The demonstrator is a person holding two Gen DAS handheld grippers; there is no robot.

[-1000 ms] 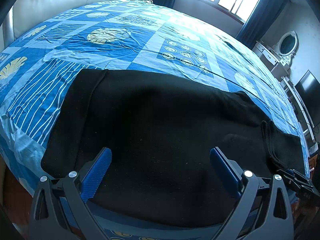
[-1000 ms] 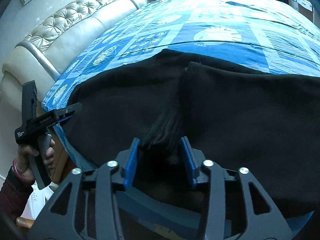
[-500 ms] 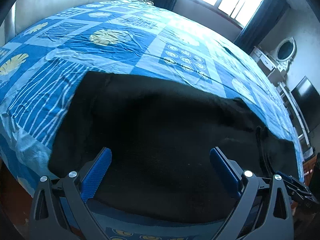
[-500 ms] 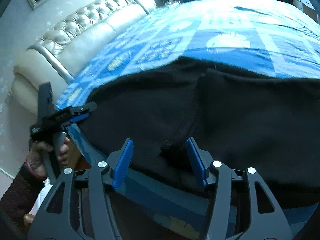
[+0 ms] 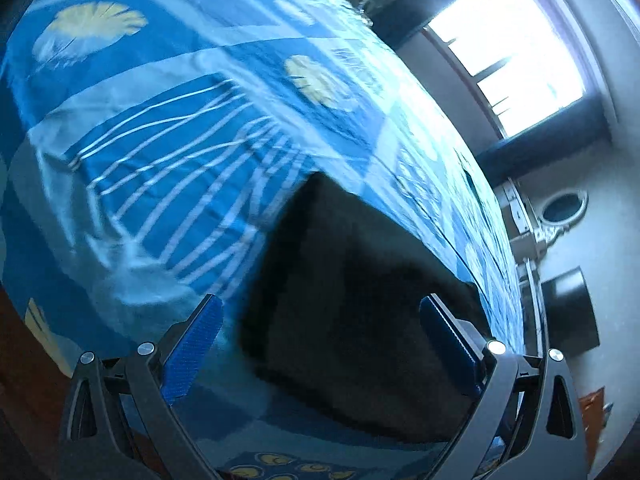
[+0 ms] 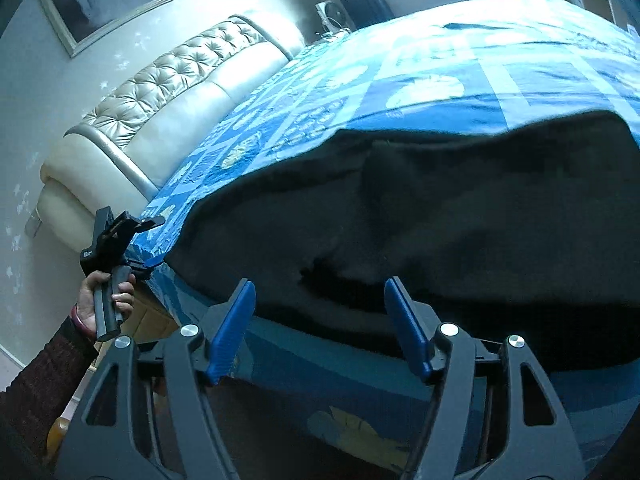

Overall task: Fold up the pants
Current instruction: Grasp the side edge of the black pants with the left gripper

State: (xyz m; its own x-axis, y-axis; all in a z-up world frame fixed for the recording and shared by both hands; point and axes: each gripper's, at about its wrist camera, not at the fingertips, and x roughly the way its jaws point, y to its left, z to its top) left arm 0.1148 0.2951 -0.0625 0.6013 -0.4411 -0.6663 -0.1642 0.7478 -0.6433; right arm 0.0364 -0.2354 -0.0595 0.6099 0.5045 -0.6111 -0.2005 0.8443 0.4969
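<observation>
We see the black pants (image 6: pixel 460 236) lying folded on the blue patterned bedspread (image 6: pixel 440 92), along the near edge of the bed, with their near hem almost at that edge. A second ago our right gripper (image 6: pixel 320 320) was pinched on a bunched ridge of the fabric; now its jaws are opening, the blue pads stand clear on either side, and the ridge has dropped back onto the bed as a low dark fold just ahead of the fingers. Nothing is pressed between them. The gripper has also drawn back a little, so more of the bed's front edge shows below the pants than before.

Our left gripper (image 5: pixel 320 344) is spread wide and empty, as it was a second ago. Its view has swung sharply: earlier the pants filled the lower frame from side to side, whereas now only their end sits between the fingers and to the right, and the white-striped panel of the bedspread (image 5: pixel 160 160) fills the left half. The picture is tilted and blurred, and the window (image 5: pixel 508 40) has moved to the upper right.

In the right wrist view the left gripper (image 6: pixel 120 240) is held by a hand (image 6: pixel 106 292) off the left corner of the bed, beside the cream tufted headboard (image 6: pixel 160 92).
</observation>
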